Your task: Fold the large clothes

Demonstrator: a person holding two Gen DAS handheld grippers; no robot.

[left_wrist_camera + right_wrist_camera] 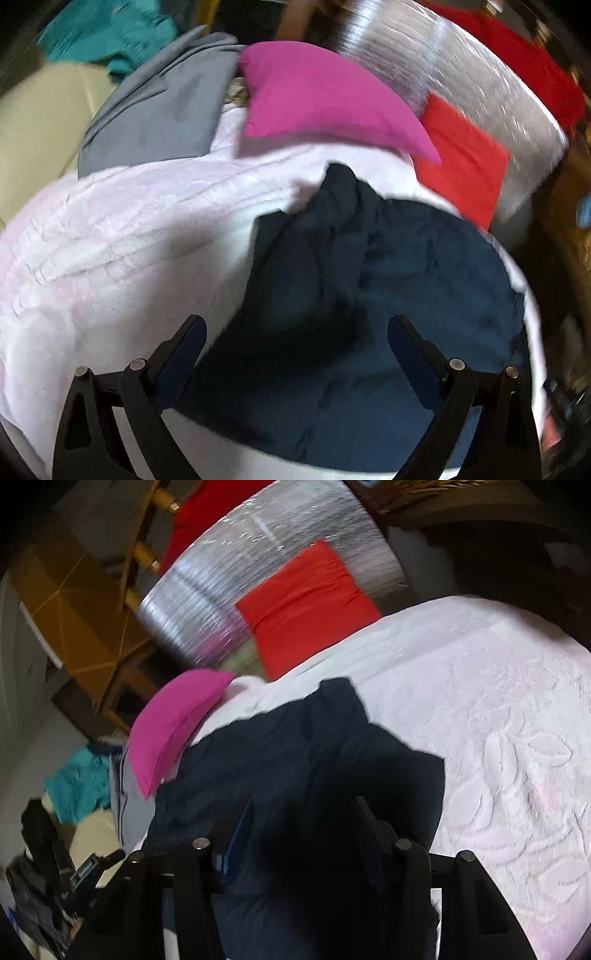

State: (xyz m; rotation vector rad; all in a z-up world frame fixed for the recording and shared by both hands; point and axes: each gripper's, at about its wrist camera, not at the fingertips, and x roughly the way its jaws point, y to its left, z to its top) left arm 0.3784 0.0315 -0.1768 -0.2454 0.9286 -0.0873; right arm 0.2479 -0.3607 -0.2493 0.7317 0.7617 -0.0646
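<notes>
A dark navy garment (369, 280) lies crumpled on a white-pink embossed blanket (110, 240). My left gripper (297, 325) hovers over the garment with its jaws wide apart and nothing between them. In the right wrist view the same navy garment (295, 757) lies on the blanket (498, 720). My right gripper (304, 808) is over the garment with its jaws apart; dark cloth fills the gap and I cannot tell whether any is held.
A folded magenta piece (317, 96), a folded red piece (461, 162), a grey garment (155, 107) and a teal garment (103, 33) lie beyond the blanket. A silver foil mat (266, 565) lies behind. A wooden chair (136, 572) stands at the left.
</notes>
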